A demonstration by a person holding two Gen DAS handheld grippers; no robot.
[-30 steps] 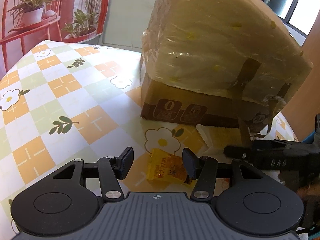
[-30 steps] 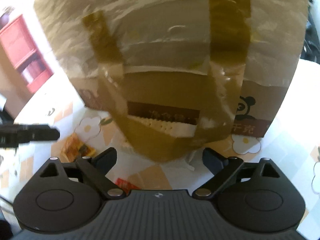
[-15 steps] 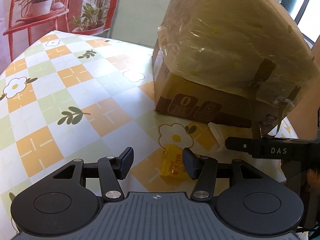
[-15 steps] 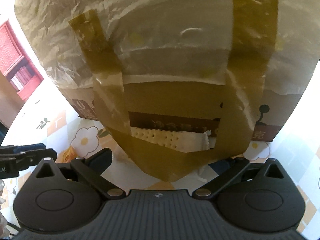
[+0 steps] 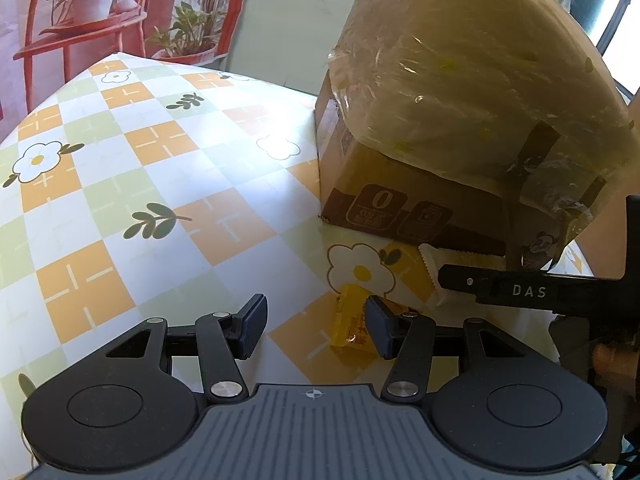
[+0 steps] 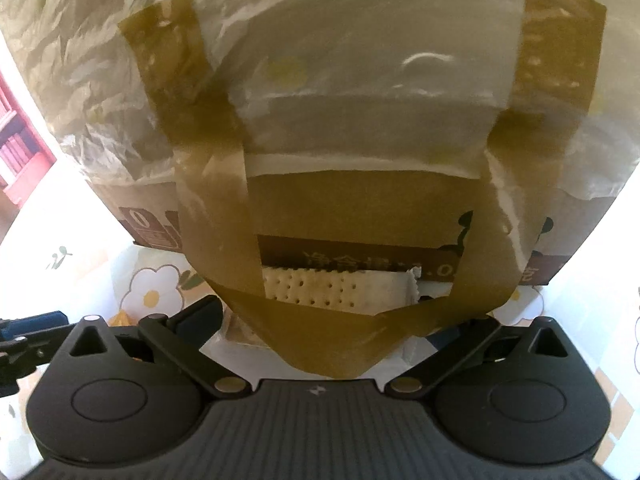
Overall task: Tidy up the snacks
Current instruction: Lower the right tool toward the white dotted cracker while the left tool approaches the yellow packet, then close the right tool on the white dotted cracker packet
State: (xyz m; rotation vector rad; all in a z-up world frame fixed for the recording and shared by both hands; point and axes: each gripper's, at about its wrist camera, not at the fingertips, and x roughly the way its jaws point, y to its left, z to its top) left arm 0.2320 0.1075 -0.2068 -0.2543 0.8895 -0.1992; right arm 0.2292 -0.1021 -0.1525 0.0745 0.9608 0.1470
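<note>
Right hand-held gripper [image 6: 328, 320] opened wider, cracker packet [image 6: 332, 290] between

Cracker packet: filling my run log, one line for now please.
left gripper: open, beside yellow snack | right gripper: open, nearing cracker packet | box: taped

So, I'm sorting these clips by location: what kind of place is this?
Probably a home dining spot: a table under a flower-patterned checked tablecloth, a red plant stand with potted plants behind, and a cardboard snack box.
</note>
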